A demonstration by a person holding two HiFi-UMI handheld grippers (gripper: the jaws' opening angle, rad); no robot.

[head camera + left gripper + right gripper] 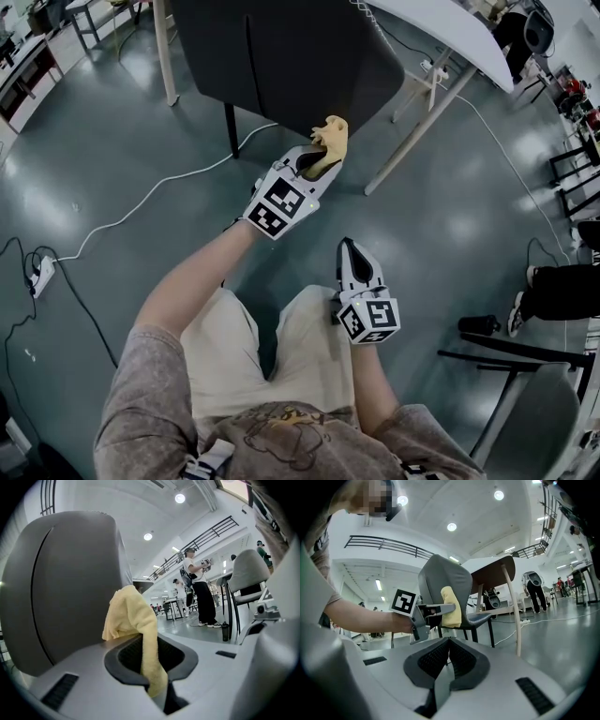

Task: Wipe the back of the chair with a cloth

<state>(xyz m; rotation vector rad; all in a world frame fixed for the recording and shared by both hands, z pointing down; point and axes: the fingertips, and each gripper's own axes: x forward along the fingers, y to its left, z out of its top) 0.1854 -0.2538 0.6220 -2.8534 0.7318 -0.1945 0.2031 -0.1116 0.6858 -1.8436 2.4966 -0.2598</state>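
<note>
A dark grey chair [281, 56] stands ahead of me, its back [61, 588] filling the left of the left gripper view. My left gripper [317, 161] is shut on a yellow cloth [328, 141], and the bunched cloth [131, 620] sits right against the chair back. In the right gripper view the chair [445, 592], the cloth [451, 606] and the left gripper [440, 609] show from the side. My right gripper [349, 251] hangs lower, near my lap, shut with nothing between its jaws.
A white table [450, 37] with wooden legs [417, 127] stands right of the chair. A white cable [159, 197] crosses the floor to a power strip [39, 274]. Another grey chair [525, 412] is at the lower right. People stand in the background.
</note>
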